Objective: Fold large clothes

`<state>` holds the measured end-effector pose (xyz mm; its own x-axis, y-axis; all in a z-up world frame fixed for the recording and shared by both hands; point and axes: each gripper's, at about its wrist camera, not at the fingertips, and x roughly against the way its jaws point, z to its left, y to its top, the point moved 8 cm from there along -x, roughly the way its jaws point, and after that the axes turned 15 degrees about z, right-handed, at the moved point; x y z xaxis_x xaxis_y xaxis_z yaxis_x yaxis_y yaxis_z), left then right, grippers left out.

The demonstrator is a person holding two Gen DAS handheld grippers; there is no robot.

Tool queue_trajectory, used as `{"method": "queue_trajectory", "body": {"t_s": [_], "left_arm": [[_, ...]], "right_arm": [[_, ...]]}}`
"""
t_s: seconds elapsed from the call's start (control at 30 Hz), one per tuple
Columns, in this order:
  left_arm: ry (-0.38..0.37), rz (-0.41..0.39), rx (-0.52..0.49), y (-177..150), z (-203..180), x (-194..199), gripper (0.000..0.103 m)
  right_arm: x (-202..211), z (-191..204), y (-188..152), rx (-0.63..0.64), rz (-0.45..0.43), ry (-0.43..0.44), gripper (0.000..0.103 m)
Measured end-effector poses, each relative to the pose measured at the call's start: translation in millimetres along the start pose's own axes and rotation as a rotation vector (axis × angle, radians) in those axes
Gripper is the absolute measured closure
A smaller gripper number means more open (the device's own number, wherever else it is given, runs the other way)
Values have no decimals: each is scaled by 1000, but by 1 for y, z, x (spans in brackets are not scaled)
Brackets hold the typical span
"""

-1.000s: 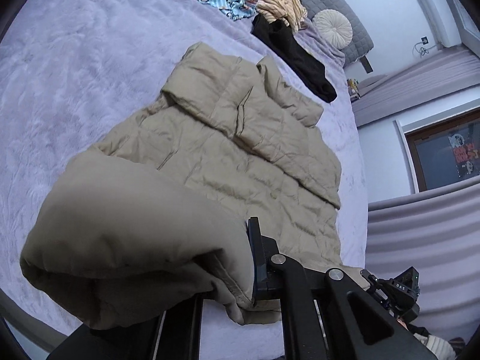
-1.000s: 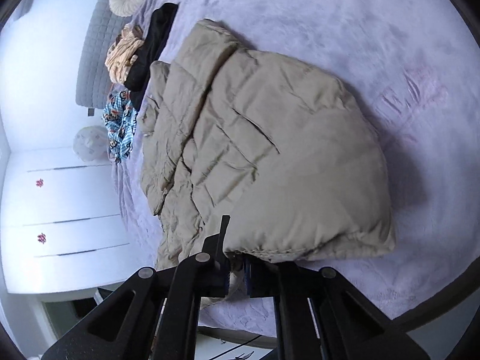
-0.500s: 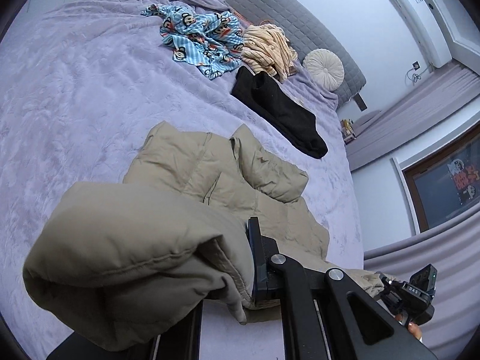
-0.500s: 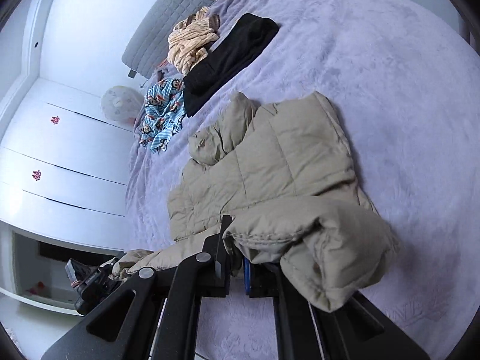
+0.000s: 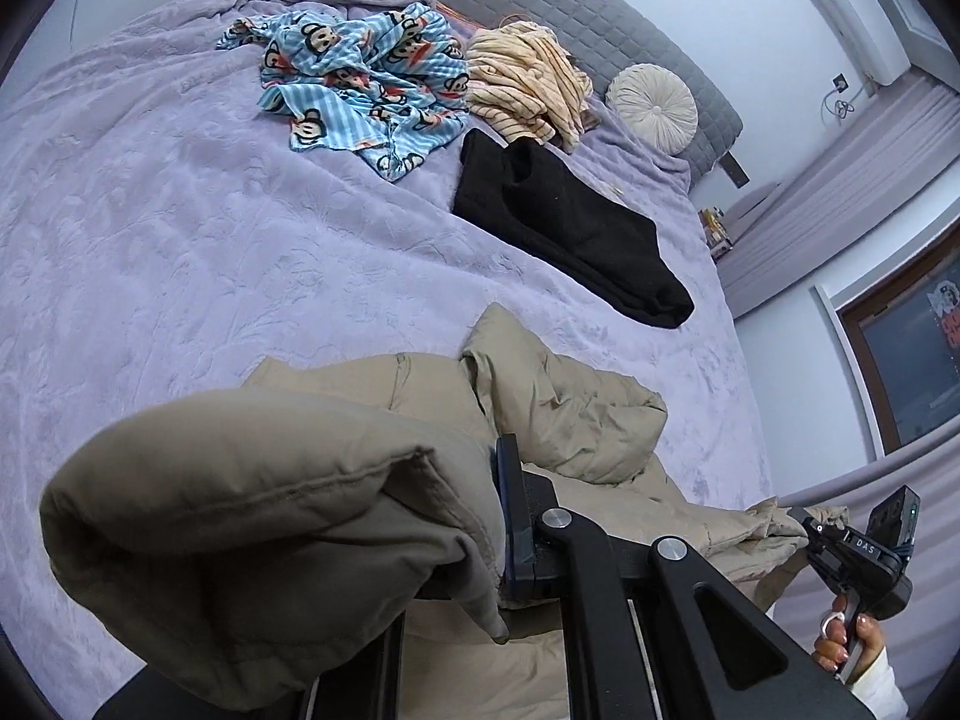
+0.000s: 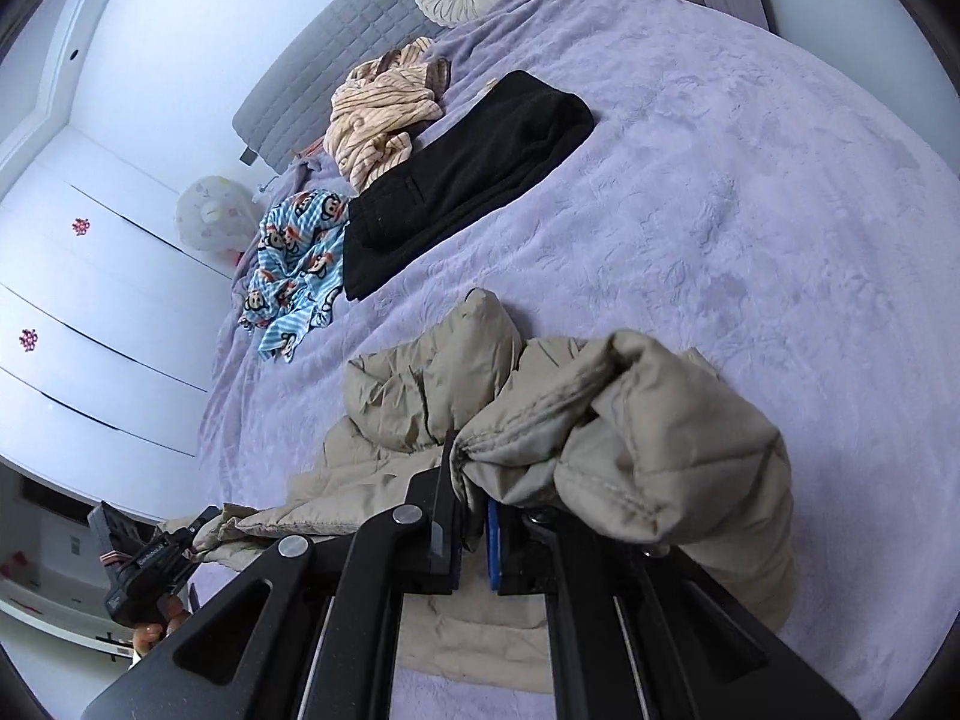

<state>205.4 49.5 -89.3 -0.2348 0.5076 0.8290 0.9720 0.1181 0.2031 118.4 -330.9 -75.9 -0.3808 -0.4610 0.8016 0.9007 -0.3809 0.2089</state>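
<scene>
- The left gripper [image 5: 501, 531] is clenched on a thick fold of the beige puffer jacket [image 5: 558, 414]; the padded bulk bulges out to the left of its jaws and hides one finger.
- The right gripper [image 6: 474, 531] is clamped on a bunched hem of the same jacket, which swells up and to the right of its jaws.
- Just beyond both pairs of jaws the rest of the jacket lies crumpled on the lilac bedspread [image 5: 180, 228], its collar end standing up.
- Off to the right of the left jaws, a hand [image 5: 852, 639] grips the handle of the other tool, with jacket fabric trailing to it.
- Farther ahead of the jaws a black garment [image 5: 564, 222] lies flat on the bedspread, apart from the jacket.
- Beyond it sit a blue monkey-print cloth [image 5: 366, 84] and a striped cream garment [image 5: 528, 75], touching each other.
- Farthest off, a round cream cushion [image 5: 651, 105] leans at the grey headboard [image 5: 588, 6].
</scene>
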Motion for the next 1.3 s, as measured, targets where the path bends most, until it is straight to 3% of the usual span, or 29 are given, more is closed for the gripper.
{"method": "queue_trajectory", "body": {"t_s": [0.17,0.37,0.5,0.6,0.7,0.73,0.77,0.83,0.87,0.9,0.93,0.97,1.0,1.03,1.07,1.1,1.17,1.3], "left_arm": [[79,48,-28,24,14,-53,93],[173,109,-33,30,40,-122,92],[230,124,-32,30,44,-141,92],[251,126,-43,30,41,-134,92],[267,103,-85,27,34,-113,81],[265,96,-96,27,32,-106,67],[268,83,-108,25,29,-98,35],[294,28,-119,25,26,-80,6],[310,-6,-135,25,24,-70,5],[330,-19,-147,24,22,-63,5],[344,-25,-146,24,22,-57,5],[343,-33,-142,23,21,-52,6],[324,-38,-143,21,18,-48,6],[297,-33,-154,18,13,-47,15],[267,-16,-174,12,6,-49,33],[240,13,-195,6,-1,-55,40],[189,66,-248,-11,-19,-75,44],[188,134,-331,-37,-47,-128,44]], "right_arm": [[-40,-12,37,-21,30,-31,97],[-110,-55,50,-109,100,-89,97],[-140,-76,50,-163,116,-77,97],[-146,-80,51,-191,111,-55,97],[-140,-75,50,-192,116,-41,95],[-137,-73,50,-183,119,-38,95],[-133,-70,50,-174,122,-36,92],[-123,-63,50,-150,122,-33,82],[-117,-59,49,-139,113,-35,65],[-111,-54,49,-129,103,-29,36],[-106,-50,49,-120,89,-26,25],[-99,-45,48,-106,71,-27,21],[-96,-39,47,-91,69,-27,21],[-93,-32,44,-71,75,-25,21],[-92,-24,39,-49,82,-26,28],[-94,-17,35,-26,94,-27,50],[-109,4,16,55,152,-21,80],[-151,32,-16,193,228,-55,86]]}}
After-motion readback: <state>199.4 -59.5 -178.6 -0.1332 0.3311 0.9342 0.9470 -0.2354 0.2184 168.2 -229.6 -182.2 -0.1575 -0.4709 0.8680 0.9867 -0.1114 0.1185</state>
